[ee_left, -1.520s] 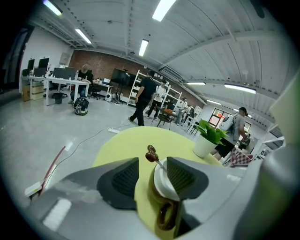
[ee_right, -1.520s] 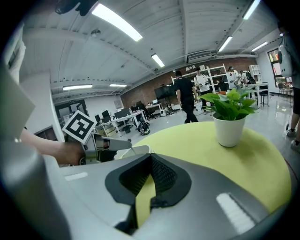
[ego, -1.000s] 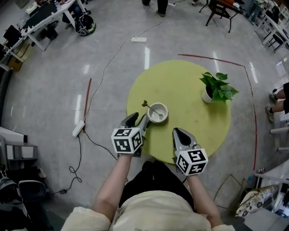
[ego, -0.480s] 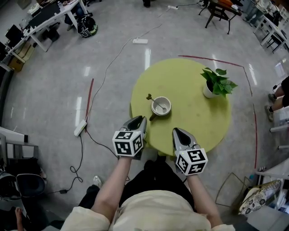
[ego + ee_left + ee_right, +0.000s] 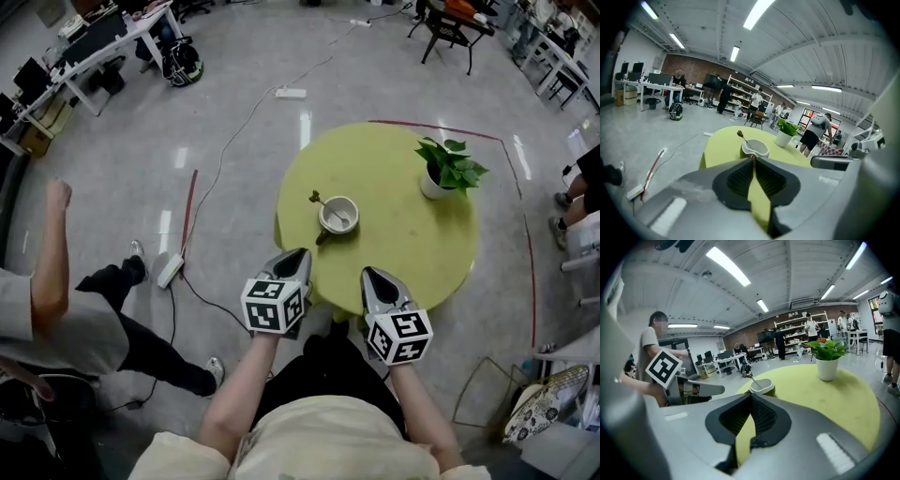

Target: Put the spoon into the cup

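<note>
Two grippers are held at the near edge of a round yellow-green table (image 5: 403, 248). Left gripper (image 5: 298, 253): jaws closing, tips nearly met, nothing between them. Beyond it, the spoon (image 5: 322, 202) stands in the white cup (image 5: 338, 217), handle leaning left. Right gripper (image 5: 368, 273): jaws together, empty. Potted plant (image 5: 448, 171) at far right.

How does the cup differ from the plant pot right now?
The cup holds a spoon that leans out over its rim; the plant pot holds a leafy green plant. The cup is low and wide, the plant pot taller and narrower. The cup stands left of centre, the plant pot near the right edge of the table. Both look white and stand upright.
</note>
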A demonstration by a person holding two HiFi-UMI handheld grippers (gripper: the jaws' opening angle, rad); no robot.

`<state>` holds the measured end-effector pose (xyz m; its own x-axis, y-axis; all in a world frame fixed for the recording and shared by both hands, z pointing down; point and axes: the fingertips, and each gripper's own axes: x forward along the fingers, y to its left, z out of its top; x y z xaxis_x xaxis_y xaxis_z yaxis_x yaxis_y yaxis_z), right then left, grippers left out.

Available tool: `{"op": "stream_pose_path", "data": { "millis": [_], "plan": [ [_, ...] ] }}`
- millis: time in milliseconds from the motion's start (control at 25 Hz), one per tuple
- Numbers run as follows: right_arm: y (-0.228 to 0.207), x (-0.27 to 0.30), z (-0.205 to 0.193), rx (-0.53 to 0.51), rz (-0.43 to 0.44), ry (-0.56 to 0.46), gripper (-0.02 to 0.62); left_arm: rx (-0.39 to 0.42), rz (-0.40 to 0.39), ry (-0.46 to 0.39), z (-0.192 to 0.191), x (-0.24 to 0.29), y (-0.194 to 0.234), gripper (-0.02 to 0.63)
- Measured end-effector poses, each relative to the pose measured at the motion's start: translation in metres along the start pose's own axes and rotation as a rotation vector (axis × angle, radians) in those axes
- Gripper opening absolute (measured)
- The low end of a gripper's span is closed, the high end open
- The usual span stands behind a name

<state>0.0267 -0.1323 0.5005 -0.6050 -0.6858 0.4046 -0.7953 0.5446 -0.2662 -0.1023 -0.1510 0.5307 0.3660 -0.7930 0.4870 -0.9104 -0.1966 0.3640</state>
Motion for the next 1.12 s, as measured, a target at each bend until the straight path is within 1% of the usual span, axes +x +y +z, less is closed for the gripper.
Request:
{"op": "stream_pose_path", "data": {
  "millis": [400, 680, 1120],
  "plan": [
    [0.01, -0.02, 0.002, -0.001, -0.031, -0.042, 0.002, 0.011, -0.013, -0.026, -0.006, -0.032, -0.005, 0.003],
    [0.02, -0.041, 0.003, -0.017, -0.06, -0.078, 0.002, 0.017, -0.032, -0.045, -0.013, -0.058, -0.011, 0.002],
    [0.041, -0.077, 0.005, -0.053, -0.087, -0.14, 0.002, 0.045, -0.059, -0.108, -0.009, -0.1, -0.018, 0.002]
  ]
}}
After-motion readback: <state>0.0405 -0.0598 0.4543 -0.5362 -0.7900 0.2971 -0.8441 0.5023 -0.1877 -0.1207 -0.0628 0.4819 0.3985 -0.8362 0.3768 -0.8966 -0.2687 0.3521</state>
